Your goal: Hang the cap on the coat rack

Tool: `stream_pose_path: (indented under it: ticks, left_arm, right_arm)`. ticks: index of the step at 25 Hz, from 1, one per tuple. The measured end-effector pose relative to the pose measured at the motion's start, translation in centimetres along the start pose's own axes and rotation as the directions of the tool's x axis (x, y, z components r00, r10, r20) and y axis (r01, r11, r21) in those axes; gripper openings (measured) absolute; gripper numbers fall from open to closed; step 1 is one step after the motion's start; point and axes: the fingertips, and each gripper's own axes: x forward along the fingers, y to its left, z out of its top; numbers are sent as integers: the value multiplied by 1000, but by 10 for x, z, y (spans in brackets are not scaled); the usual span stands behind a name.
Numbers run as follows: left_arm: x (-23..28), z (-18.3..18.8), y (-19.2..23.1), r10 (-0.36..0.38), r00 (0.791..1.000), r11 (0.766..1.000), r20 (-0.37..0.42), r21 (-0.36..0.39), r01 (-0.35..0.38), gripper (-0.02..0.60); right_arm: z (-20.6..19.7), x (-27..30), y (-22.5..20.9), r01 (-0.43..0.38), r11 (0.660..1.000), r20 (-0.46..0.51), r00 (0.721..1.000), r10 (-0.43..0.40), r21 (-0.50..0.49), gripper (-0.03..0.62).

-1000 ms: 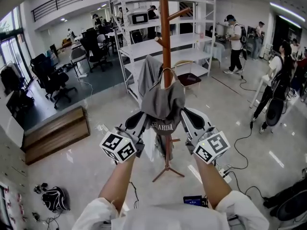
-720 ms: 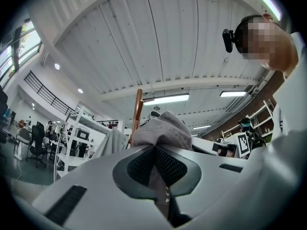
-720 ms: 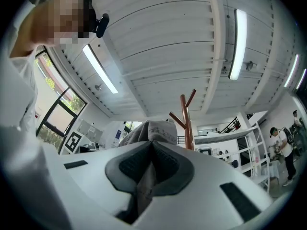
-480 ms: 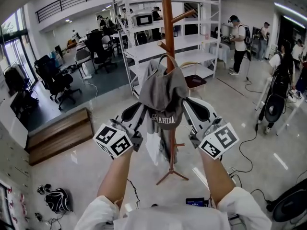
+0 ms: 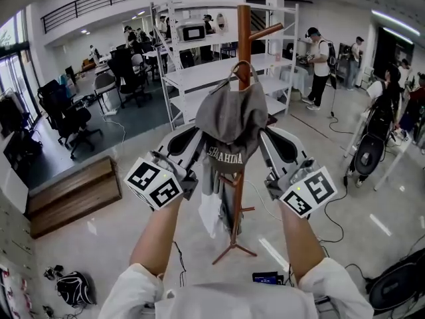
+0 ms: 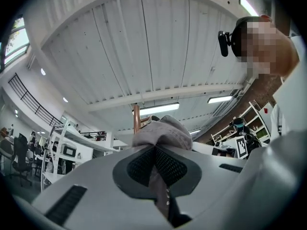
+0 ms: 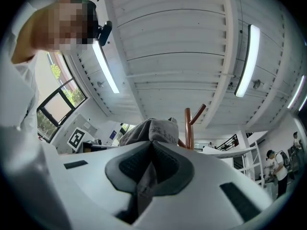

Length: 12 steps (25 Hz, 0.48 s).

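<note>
**Grey cap, held up at the coat rack by two hand-held grippers**

Item: grey cap [image 5: 232, 118] with a printed band along its lower edge, at the centre of the head view. It is raised against the pole of the brown wooden coat rack [image 5: 244, 35]. Its top loop lies at the pole, just under a slanting peg [image 5: 267, 31]. Whether the loop is caught on anything cannot be told.

Left hand-held gripper [image 5: 194, 141]: at the cap's left edge, jaws pressed together on a fold of the fabric.

Right hand-held gripper [image 5: 267, 141]: at the cap's right edge, jaws likewise pinching the fabric.

Head view only: both forearms, the rack's legs on the glossy floor [image 5: 133, 224], and white shelving [image 5: 199, 78] behind the rack.

Gripper views only: both look upward to a ribbed ceiling with strip lights. The cloth is nipped between the dark pads and the cap's crown bulges just above the jaws. The rack's pole top rises beyond the cap, to its left in the left gripper view and to its right in the right gripper view.
</note>
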Motion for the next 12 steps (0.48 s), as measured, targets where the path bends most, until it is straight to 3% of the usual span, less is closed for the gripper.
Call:
stream_pose_path:
  ticks: [12]
  left_arm:
    - [10,-15,27,-22,1000,999,21,-42,22,17]
  right_arm:
    - [-18,14,-16,36,999,-29,999,-36,6,26]
